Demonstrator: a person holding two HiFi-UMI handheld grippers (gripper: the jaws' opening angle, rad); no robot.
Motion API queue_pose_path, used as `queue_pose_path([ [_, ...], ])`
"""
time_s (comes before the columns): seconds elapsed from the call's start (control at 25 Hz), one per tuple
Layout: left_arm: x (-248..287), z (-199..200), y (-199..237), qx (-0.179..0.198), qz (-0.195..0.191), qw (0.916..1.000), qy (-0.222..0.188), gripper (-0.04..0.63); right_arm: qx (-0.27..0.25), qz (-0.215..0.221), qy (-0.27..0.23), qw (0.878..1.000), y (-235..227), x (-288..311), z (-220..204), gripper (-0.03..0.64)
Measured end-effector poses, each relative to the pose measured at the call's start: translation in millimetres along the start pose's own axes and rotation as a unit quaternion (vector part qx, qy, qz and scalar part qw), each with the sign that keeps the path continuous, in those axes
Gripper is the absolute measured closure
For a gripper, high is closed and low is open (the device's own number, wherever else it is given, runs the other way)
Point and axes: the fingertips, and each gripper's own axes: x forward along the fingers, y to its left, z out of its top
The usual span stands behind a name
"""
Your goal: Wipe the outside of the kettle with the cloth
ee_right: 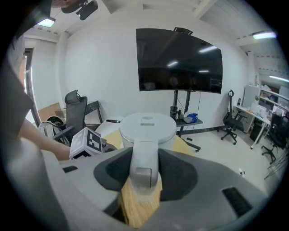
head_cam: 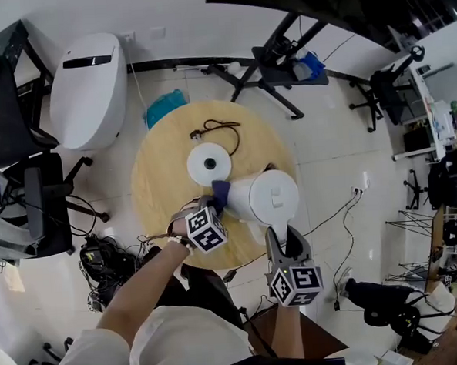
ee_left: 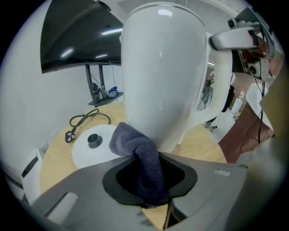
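A white kettle point(head_cam: 264, 197) stands on the round wooden table point(head_cam: 163, 182), off its white base disc point(head_cam: 209, 164). My left gripper point(head_cam: 213, 203) is shut on a dark blue cloth point(head_cam: 220, 191). In the left gripper view the cloth point(ee_left: 135, 144) bunches out of the jaws and presses against the kettle's point(ee_left: 162, 67) lower side. My right gripper point(head_cam: 281, 240) is shut on the kettle's handle point(ee_right: 144, 162) from the near side. In the right gripper view the kettle's lid point(ee_right: 146, 127) lies just beyond the jaws.
The base's black cord and plug point(head_cam: 219, 129) lie on the table's far side. Around the table stand a white appliance point(head_cam: 91, 86), black chairs point(head_cam: 18, 152), a screen stand point(head_cam: 279, 70) and floor cables point(head_cam: 102, 263). The person's legs are at the near edge.
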Motion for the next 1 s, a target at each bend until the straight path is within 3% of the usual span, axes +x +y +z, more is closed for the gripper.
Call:
queue_pose_path([
  [0.12,-22,19,-4,-0.045,0.008,0.9986,-0.028,0.499,0.004,-0.006,0.006,1.0,0,0,0,0.434],
  [0.24,-57,48,-10,-0.062,0.023,0.9949,-0.076,0.499,0.012,-0.016,0.014,1.0,1,0,0,0.434],
  [0.44,-122,98,-23,-0.05,0.044,0.9839,-0.166,0.497,0.021,-0.027,0.017,0.999,1,2,-2,0.434],
  [0.6,-153,116,-29,-0.041,0.067,0.9754,-0.206,0.497,0.023,-0.028,0.021,0.999,3,3,0,0.434],
  [0.88,-110,81,-39,-0.043,0.061,0.9854,-0.153,0.497,0.026,-0.028,0.022,0.999,5,2,0,0.434],
  [1.0,-77,56,-37,-0.075,0.054,0.9888,-0.116,0.497,0.026,-0.027,0.023,0.999,4,2,0,0.434],
])
